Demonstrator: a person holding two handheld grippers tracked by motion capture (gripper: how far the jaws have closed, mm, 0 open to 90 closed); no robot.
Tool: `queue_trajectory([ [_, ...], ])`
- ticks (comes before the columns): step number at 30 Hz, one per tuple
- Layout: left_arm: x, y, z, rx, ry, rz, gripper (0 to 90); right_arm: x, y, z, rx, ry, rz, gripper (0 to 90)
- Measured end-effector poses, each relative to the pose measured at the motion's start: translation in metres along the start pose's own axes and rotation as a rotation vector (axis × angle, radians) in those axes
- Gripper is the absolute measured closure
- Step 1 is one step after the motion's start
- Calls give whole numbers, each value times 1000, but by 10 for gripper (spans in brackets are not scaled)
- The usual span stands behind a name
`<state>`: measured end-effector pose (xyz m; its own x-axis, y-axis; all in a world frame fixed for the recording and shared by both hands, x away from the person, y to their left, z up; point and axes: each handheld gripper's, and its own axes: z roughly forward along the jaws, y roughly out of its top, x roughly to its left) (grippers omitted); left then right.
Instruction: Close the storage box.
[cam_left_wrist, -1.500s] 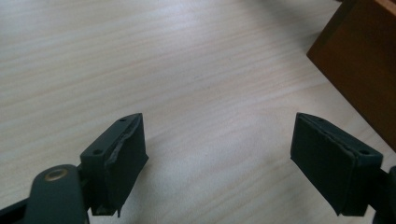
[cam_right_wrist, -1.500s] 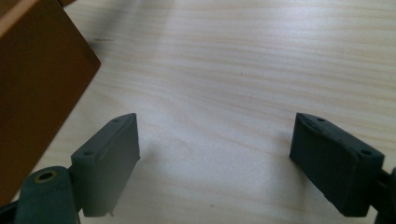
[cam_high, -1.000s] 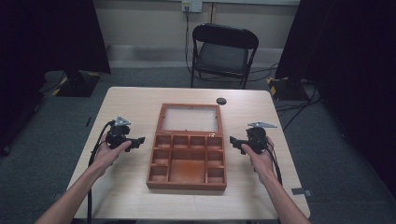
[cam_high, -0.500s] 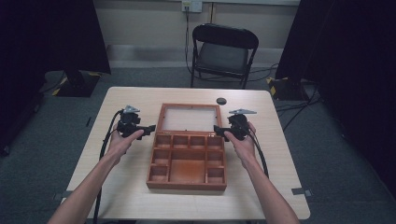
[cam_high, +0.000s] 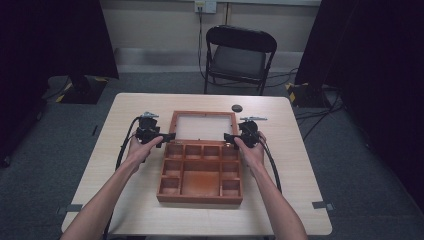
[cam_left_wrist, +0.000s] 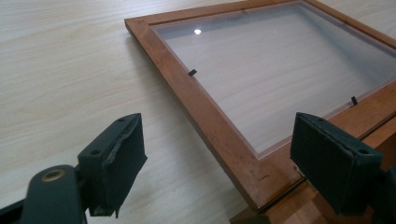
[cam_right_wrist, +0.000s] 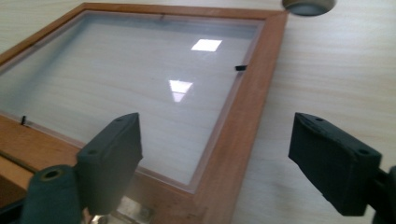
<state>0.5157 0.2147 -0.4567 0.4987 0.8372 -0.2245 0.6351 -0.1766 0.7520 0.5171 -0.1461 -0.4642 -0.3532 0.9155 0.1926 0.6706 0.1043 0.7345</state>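
Observation:
A wooden compartment box (cam_high: 200, 197) lies in the middle of the table. Its glass-paned lid (cam_high: 204, 114) is folded flat behind it. My left gripper (cam_high: 167, 136) is at the lid's left near corner and my right gripper (cam_high: 229, 138) at its right near corner. In the left gripper view the gripper (cam_left_wrist: 222, 154) stands open, its jaws straddling the lid's wooden frame (cam_left_wrist: 201, 107) without touching it. The right gripper (cam_right_wrist: 224, 158) is open too, with the frame's side rail (cam_right_wrist: 243, 116) between its jaws. A metal hinge (cam_right_wrist: 135, 212) shows below.
A small black round object (cam_high: 236, 107) lies on the table just behind the lid, also at the top edge (cam_right_wrist: 308, 4) of the right gripper view. A black folding chair (cam_high: 240, 52) stands beyond the table. Bare tabletop (cam_high: 300, 165) lies on both sides of the box.
Both grippers have moved forward and inward, from beside the box's compartments to the near corners of the flat lid. The box has not moved.

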Motion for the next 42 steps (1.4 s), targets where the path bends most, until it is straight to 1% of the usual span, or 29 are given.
queue_trajectory([
  [1,0,0,1,-12,-24,-18,174,0,0,2,12,3,-3,153],
  [2,-1,1,5,-9,-39,-21,173,2,-1,5,22,13,-7,151],
  [3,-1,1,5,-9,-39,-21,173,2,-1,5,22,13,-7,151],
  [4,-4,1,11,16,-35,-21,174,3,-1,8,23,28,6,145],
  [5,-4,1,11,16,-35,-21,175,3,-1,8,23,28,6,145],
  [7,-6,0,16,47,-24,-8,175,5,-1,11,25,46,26,144],
  [11,-8,2,24,53,-35,-17,167,5,-1,12,36,55,37,134],
  [12,-10,3,27,57,-42,-25,164,4,0,14,54,70,57,124],
  [13,-10,3,27,57,-42,-25,165,4,0,14,54,70,57,124],
  [14,-13,3,29,56,-34,-31,161,2,1,16,59,85,62,109],
  [15,-13,3,29,56,-34,-31,161,2,1,16,59,85,62,109],
  [16,-14,4,31,58,-17,-21,161,2,1,16,62,87,65,106],
  [17,-14,4,32,61,-14,-24,161,1,2,17,64,90,66,103],
  [18,-13,4,33,65,-16,-30,142,0,2,18,72,96,74,101],
  [19,-13,5,34,66,-20,-36,142,0,2,18,72,96,74,101],
  [20,-13,5,34,69,-21,-38,138,-2,2,19,82,114,92,100],
  [23,-11,5,34,82,-30,-43,138,-4,2,20,90,128,109,100],
  [24,-9,4,35,84,-46,-68,138,-6,3,21,95,144,111,100],
  [25,-9,4,35,84,-46,-68,139,-6,3,21,95,144,111,100],
  [26,-7,4,35,84,-54,-74,139,-7,3,21,102,150,120,100],
  [28,-8,4,35,87,-52,-90,139,-9,3,22,110,164,135,101],
  [29,-10,5,35,87,-42,-87,142,-10,3,23,119,174,159,105],
  [30,-10,5,34,90,-36,-70,143,-11,3,24,129,191,182,105],
  [31,-11,5,34,89,-33,-68,142,-12,2,26,140,213,195,105],
  [32,-8,4,34,92,-50,-78,141,-14,2,27,148,227,204,125],
  [33,-8,4,34,92,-50,-78,139,-14,2,27,148,227,204,125],
  [34,-8,3,35,85,-54,-90,137,-12,3,26,141,242,187,158],
  [36,-6,2,36,82,-65,-106,136,-12,3,26,136,240,183,159],
  [42,-6,3,35,92,-62,-107,139,-13,1,25,117,238,173,162],
])
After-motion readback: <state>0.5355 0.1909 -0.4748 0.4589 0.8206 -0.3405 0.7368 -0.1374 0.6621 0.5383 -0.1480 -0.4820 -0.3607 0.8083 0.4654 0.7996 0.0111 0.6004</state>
